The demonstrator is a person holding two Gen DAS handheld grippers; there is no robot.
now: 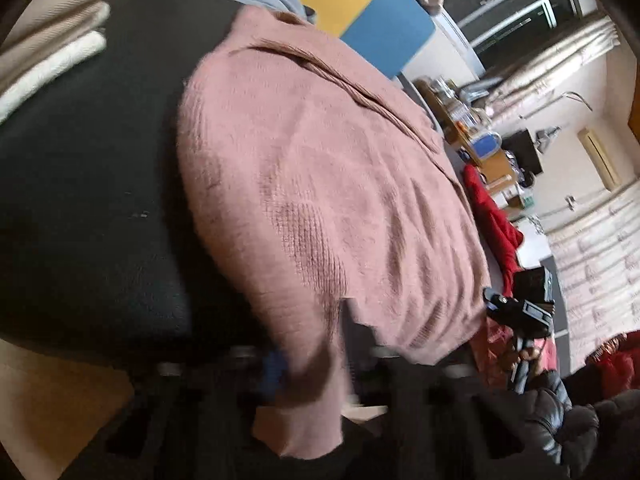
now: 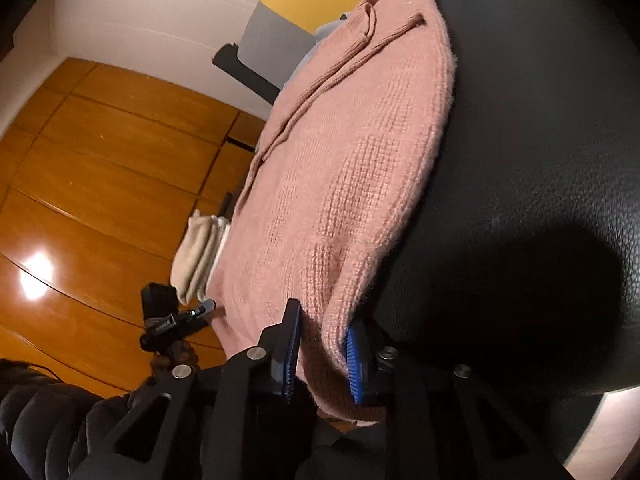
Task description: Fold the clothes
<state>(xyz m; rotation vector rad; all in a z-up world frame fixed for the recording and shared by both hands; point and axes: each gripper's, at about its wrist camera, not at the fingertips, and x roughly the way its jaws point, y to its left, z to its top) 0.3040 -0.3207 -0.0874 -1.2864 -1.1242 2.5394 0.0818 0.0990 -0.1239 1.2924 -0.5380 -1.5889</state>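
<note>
Both grippers, left gripper point(image 1: 316, 364) and right gripper point(image 2: 320, 360), are clamped on the near hem of the pink knit sweater point(image 2: 340, 184), spread over a black table point(image 2: 540, 140).

Left tool point(image 1: 316, 364) blurred under sweater point(image 1: 328, 184).

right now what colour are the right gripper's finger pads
Blue pads, clearest in the right wrist view.

Left view motion-blurred; glare on the wooden floor point(image 2: 36, 276) at right.
</note>
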